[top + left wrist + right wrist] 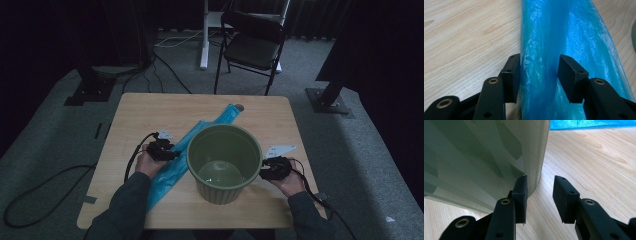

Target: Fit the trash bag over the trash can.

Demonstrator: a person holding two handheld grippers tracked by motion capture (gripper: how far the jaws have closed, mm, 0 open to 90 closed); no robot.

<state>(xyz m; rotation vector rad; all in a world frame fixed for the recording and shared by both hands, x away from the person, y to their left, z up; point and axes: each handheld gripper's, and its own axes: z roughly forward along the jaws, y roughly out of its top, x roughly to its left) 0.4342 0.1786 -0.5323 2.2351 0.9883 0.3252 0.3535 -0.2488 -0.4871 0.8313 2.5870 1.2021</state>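
Plastic, a crinkled blue bag (200, 145), lay on the table (150, 107) from seven to one o'clock. The left gripper (539, 72) straddled it, jaws apart, not pinching. At its three o'clock stood a green bin (224, 162); the right gripper (539, 197), open and empty, sat beside its wall.

High overview, two close jaw-level views

I see the bin (224, 162) standing mid-desk (150, 107), the plastic bag (177, 155) lying diagonally behind and left of it, my left gripper (167, 151) over the bag, my right gripper (266, 172) beside the bin's right wall.
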